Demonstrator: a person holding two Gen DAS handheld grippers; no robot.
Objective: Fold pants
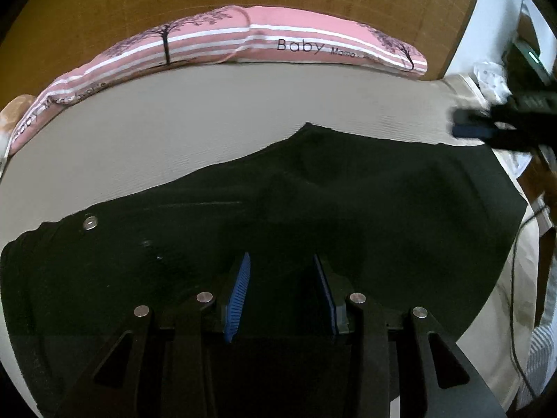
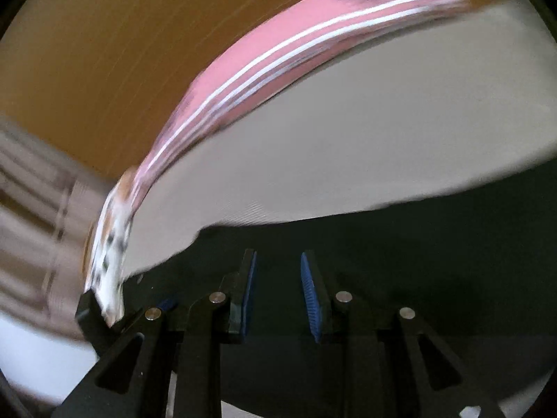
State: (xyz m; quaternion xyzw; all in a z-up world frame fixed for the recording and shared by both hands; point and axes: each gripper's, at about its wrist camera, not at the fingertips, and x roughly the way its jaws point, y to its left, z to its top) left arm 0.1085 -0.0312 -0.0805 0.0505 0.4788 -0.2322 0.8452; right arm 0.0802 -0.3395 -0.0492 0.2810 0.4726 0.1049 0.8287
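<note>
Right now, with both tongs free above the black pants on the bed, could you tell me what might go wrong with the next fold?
1. The black pants look rumpled near the middle, so folding now may trap wrinkles.
2. A cable runs beside the pants' right edge; the right tongs could snag it.
3. The metal button end lies unevenly, so the left tongs might pinch only one layer.

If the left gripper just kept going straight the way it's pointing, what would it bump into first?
Most likely the black pants, spread on the bed directly ahead of the left gripper. Nothing shows between its open jaws.
</note>
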